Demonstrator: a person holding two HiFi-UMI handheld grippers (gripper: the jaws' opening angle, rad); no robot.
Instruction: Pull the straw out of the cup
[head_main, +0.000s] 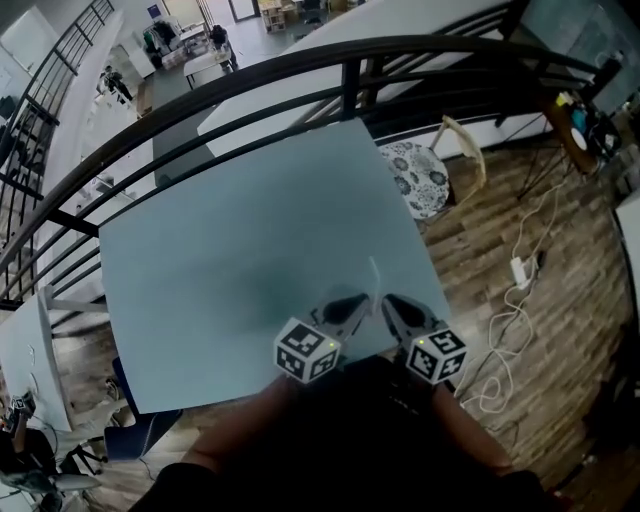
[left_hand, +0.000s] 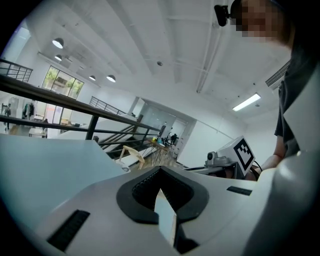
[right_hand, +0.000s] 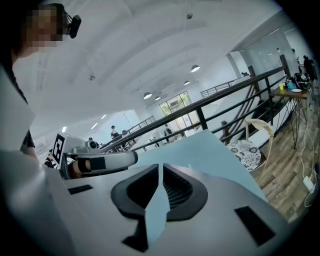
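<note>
No cup shows in any view. A thin pale line that may be the straw (head_main: 372, 270) lies on the light blue table (head_main: 250, 250), just beyond my two grippers; it is too faint to be sure. My left gripper (head_main: 352, 300) and right gripper (head_main: 388, 300) sit side by side over the table's near right edge, close to my body. In the left gripper view, the left gripper (left_hand: 160, 172) has its jaw tips together with nothing between them. The right gripper (right_hand: 161, 167) looks the same, and beyond it the table top is bare.
A black metal railing (head_main: 300, 60) curves round the table's far side. A chair with a patterned cushion (head_main: 420, 175) stands off the table's right corner. White cables and a power adapter (head_main: 520, 270) lie on the wooden floor to the right.
</note>
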